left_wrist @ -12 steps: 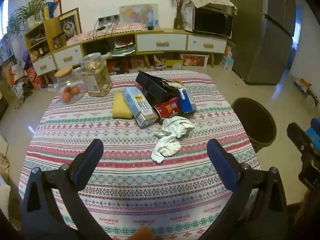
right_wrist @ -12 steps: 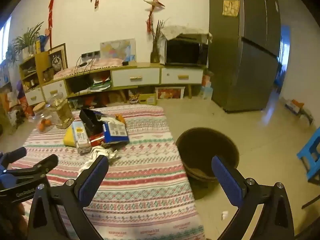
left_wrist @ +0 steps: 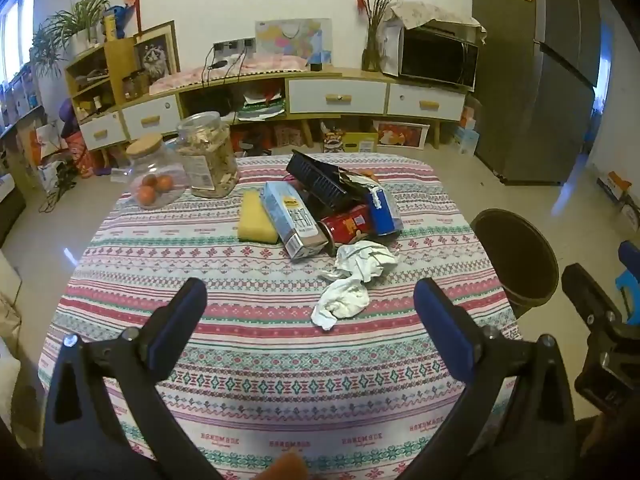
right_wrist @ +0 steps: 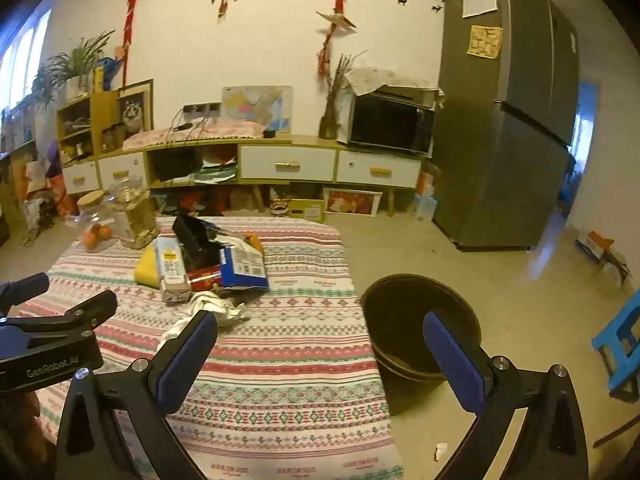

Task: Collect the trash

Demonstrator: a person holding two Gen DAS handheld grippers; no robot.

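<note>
Trash sits heaped mid-table (left_wrist: 256, 360): a crumpled tissue (left_wrist: 352, 284) nearest, then a red can (left_wrist: 348, 226), a carton (left_wrist: 294, 220), a blue packet (left_wrist: 382, 210) and a black tray (left_wrist: 320, 178) behind it, with a yellow sponge (left_wrist: 256, 218) at the carton's left. The left tongs (left_wrist: 310, 304) are spread wide with nothing between the pads; the tissue lies just beyond them, nearer the right-hand finger, not touched. The right tongs (right_wrist: 320, 340) are likewise fully spread and empty, hanging over the table's right edge; the tissue (right_wrist: 218, 310) is just past their left finger, and the bin (right_wrist: 404, 320) stands on the floor beside the table, partly behind the right finger.

Only the left view shows the two jars (left_wrist: 208, 156) clearly, one holding oranges, and the can's open end. Only the right view shows the bin's inside, a blue stool (right_wrist: 620, 344) on the floor and the left tongs from the side.
</note>
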